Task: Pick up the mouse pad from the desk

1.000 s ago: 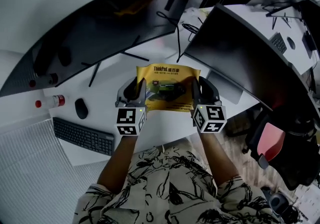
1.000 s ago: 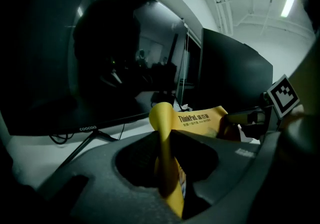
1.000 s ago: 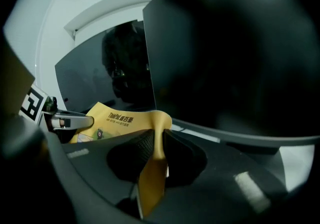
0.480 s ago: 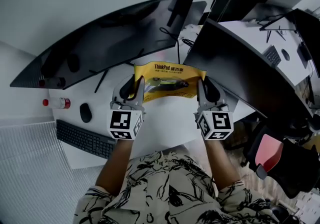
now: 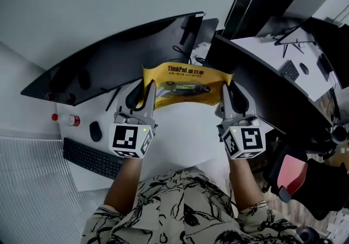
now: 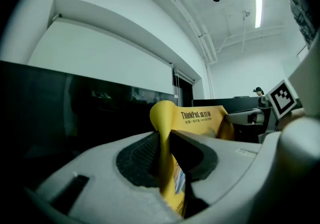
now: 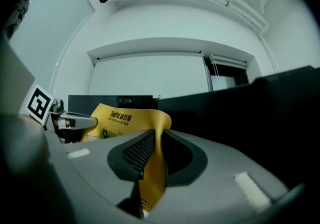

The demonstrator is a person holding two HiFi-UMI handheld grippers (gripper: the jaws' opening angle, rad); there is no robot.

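Note:
The yellow mouse pad point(image 5: 185, 85) hangs in the air above the white desk point(image 5: 180, 145), stretched between both grippers. My left gripper point(image 5: 146, 91) is shut on its left edge, and the left gripper view shows the thin yellow sheet point(image 6: 167, 168) pinched between the dark pads. On the other side my right gripper point(image 5: 224, 93) is shut on the right edge, with the pad point(image 7: 152, 168) clamped between its jaws. The pad's printed face points toward me, and its top edge sags a little in the middle.
A wide curved monitor point(image 5: 114, 63) stands behind the pad and a second dark monitor point(image 5: 256, 85) to the right. On the desk at left lie a black keyboard point(image 5: 90, 158), a black mouse point(image 5: 96, 131) and a small bottle point(image 5: 66, 120). A chair point(image 5: 297, 177) stands at right.
Both grippers have risen together with the mouse pad, lifting it from the desk surface up in front of the monitors. The grip on both edges stays the same.

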